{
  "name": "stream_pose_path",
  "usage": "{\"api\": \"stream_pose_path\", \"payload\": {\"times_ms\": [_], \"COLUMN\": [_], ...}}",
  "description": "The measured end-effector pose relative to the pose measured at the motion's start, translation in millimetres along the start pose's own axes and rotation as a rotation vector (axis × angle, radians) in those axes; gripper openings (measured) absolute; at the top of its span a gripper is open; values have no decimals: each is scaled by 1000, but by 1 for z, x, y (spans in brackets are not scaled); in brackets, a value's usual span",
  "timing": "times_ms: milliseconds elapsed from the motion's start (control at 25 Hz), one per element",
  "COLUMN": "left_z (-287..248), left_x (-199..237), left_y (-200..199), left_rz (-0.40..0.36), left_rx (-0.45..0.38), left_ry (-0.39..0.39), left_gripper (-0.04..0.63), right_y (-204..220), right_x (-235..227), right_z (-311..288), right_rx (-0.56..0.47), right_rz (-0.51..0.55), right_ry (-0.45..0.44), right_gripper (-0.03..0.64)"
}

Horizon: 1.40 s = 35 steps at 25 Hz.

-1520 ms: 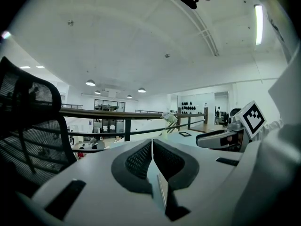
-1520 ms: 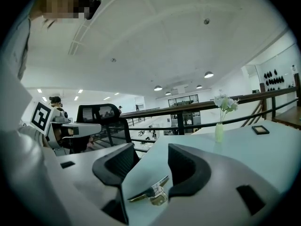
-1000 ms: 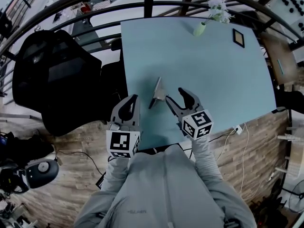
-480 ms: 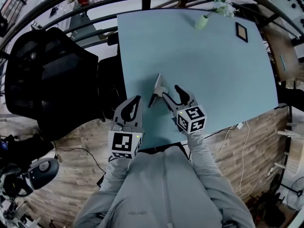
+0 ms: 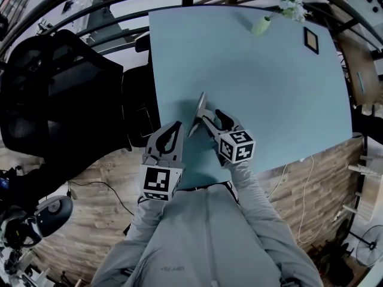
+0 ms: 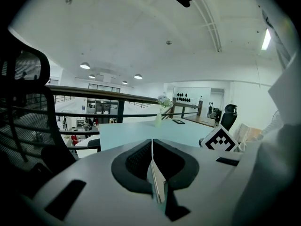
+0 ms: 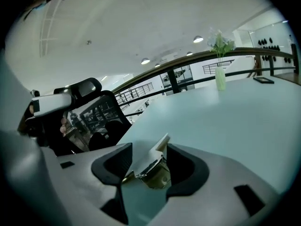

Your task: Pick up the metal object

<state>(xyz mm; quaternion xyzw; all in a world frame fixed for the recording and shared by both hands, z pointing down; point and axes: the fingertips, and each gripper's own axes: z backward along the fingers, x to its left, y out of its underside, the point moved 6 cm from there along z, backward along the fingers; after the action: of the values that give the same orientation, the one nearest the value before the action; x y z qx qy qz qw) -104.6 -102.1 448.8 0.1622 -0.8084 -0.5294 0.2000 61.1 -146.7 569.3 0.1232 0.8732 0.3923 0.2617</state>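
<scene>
Left gripper (image 5: 173, 130): idling at the near table edge, jaws resting together, carrying nothing. Right gripper (image 5: 213, 118): now sitting lower than a second ago, straddling the metal object (image 5: 198, 107). Its wide jaws are just beginning to close, pads not yet pressing. The object is leaning on the blue table (image 5: 269, 88), unlifted, so the grasp is likely starting. Flower vase (image 5: 261, 25): standing at the far edge.
</scene>
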Motion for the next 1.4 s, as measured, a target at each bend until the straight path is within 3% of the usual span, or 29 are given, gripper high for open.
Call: {"api": "stream_pose_path", "payload": {"times_ms": [760, 1160, 1400], "left_z": [-9, -6, -2], "left_x": [11, 13, 14], "left_y": [9, 8, 8], "left_rz": [16, 18, 16], "left_rx": [8, 6, 6], "left_ry": [-1, -15, -20], "left_gripper": [31, 31, 31], "right_y": [25, 24, 22], "right_x": [0, 0, -2], "right_z": [-22, -19, -16], "right_rx": [81, 41, -6], "right_rz": [-200, -197, -252], "right_ry": [35, 85, 89], "right_gripper": [221, 132, 86]}}
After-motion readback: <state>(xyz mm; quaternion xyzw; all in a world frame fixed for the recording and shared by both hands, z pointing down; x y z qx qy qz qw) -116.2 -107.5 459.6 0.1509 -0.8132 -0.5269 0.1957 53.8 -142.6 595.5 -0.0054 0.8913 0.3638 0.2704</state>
